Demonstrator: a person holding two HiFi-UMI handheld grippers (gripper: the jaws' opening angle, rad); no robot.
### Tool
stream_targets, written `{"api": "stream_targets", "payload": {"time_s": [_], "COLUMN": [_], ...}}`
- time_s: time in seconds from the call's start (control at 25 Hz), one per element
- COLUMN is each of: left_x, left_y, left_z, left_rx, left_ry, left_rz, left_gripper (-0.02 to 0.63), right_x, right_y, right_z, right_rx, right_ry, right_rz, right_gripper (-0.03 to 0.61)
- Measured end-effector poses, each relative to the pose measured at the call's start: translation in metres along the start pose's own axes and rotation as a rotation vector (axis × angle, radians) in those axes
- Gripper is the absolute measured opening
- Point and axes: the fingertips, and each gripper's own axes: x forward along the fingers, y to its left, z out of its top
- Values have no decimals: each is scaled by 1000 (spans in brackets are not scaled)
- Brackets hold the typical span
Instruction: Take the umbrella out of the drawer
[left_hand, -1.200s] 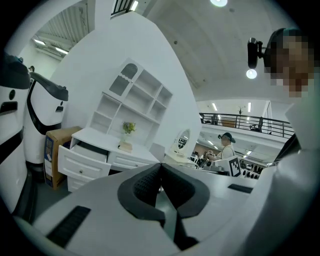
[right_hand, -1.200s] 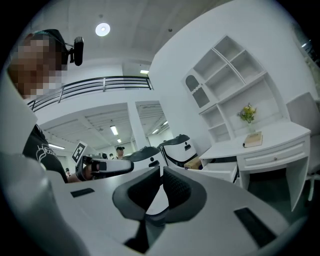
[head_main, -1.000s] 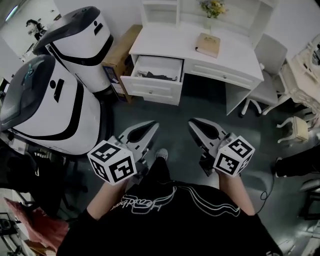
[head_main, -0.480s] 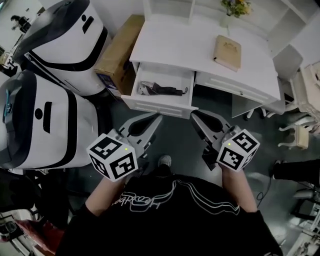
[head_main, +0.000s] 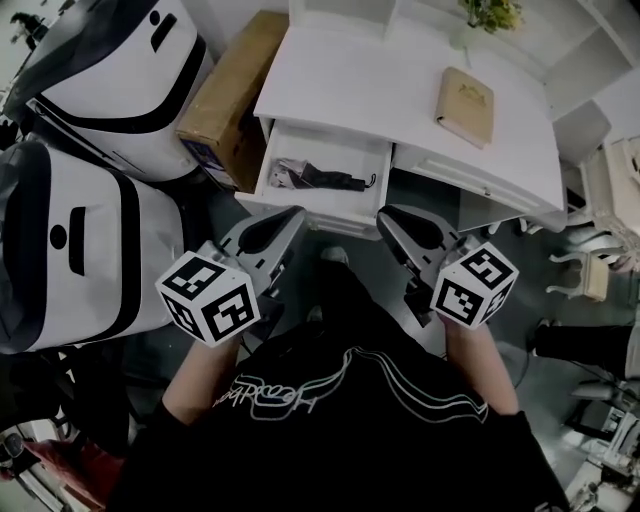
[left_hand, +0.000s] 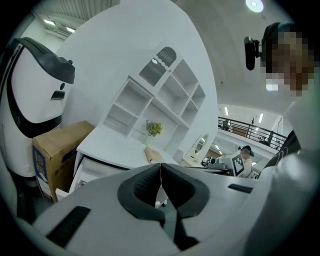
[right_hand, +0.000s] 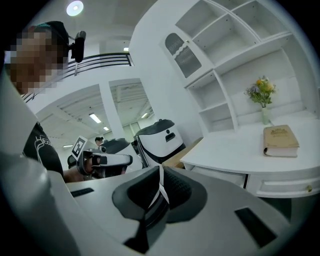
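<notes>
A folded black umbrella (head_main: 322, 180) lies inside the open white drawer (head_main: 325, 210) of the white desk (head_main: 400, 100), seen in the head view. My left gripper (head_main: 298, 213) hovers just in front of the drawer's front panel, jaws shut and empty. My right gripper (head_main: 384, 217) sits beside it to the right, below the desk edge, also shut with nothing held. In the left gripper view the pads of the left gripper (left_hand: 160, 167) meet; the drawer (left_hand: 87, 172) shows at lower left. In the right gripper view the pads of the right gripper (right_hand: 160, 172) touch too.
Two large white-and-black machines (head_main: 90, 220) stand at the left, with a cardboard box (head_main: 228, 95) between them and the desk. A tan book (head_main: 466, 104) and a flower vase (head_main: 490, 14) rest on the desktop. White chairs (head_main: 600, 250) stand at the right.
Both grippers have moved forward toward the desk; the open drawer with the umbrella now lies right ahead of the fingertips. Both stayed shut.
</notes>
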Motion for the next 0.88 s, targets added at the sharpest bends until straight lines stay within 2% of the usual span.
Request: {"api": "stream_targets", "payload": {"time_s": [0.28, 0.56, 0.72, 0.88], "left_x": [32, 71, 88, 100], "left_y": [39, 96, 125, 152], "left_z": [16, 25, 33, 35], "left_rx": [-12, -85, -110, -135], "left_ry": [6, 30, 39, 51], "left_rz": [72, 155, 200, 256], "left_gripper": [20, 20, 20, 20], "right_x": [42, 103, 139, 174], "right_y": [-50, -102, -124, -141], "right_z": [8, 1, -16, -43], "right_rx": [17, -15, -52, -131], "right_ry": [54, 152, 253, 379], "right_rz": [39, 111, 159, 212], "right_gripper": [52, 54, 117, 164]}}
